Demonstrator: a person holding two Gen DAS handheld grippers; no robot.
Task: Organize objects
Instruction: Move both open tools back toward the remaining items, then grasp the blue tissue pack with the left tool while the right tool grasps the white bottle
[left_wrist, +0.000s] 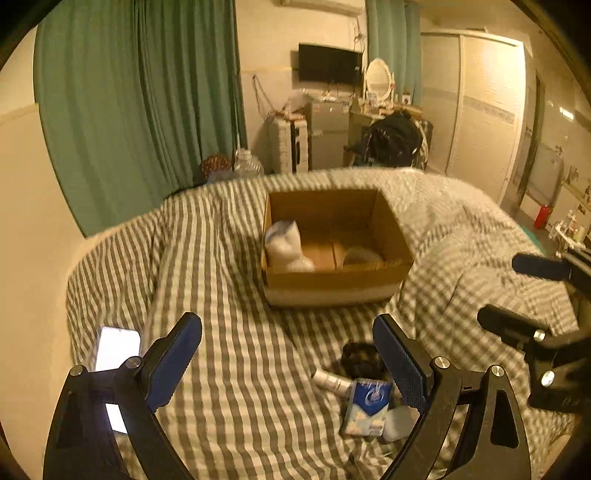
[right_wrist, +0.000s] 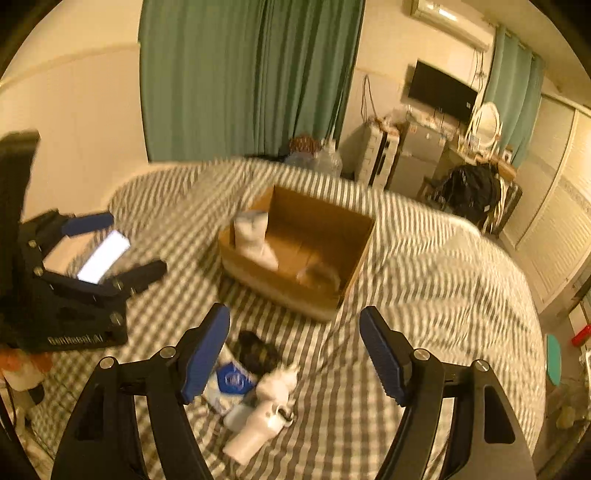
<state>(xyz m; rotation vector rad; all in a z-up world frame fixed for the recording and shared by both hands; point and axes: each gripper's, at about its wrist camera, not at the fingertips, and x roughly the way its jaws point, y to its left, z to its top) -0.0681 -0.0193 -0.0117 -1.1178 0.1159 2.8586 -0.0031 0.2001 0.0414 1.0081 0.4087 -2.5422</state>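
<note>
An open cardboard box (left_wrist: 334, 286) stands on the striped bed (left_wrist: 236, 369); it also shows in the right wrist view (right_wrist: 280, 291). A white pack (left_wrist: 284, 243) leans inside its left end. On the bed nearer to me lie a blue-and-white packet (left_wrist: 367, 406), a small white tube (left_wrist: 330, 380), a dark bundle (left_wrist: 360, 356) and a white bottle (right_wrist: 258, 424). My left gripper (left_wrist: 288, 350) is open and empty above the bed. My right gripper (right_wrist: 295, 345) is open and empty above these items.
A lit phone (left_wrist: 116, 349) lies on the bed at the left. Green curtains (left_wrist: 140, 103) hang behind the bed. A small fridge (left_wrist: 328, 133), a chair with a dark bag (left_wrist: 395, 136) and a wardrobe (left_wrist: 480, 107) stand beyond the bed.
</note>
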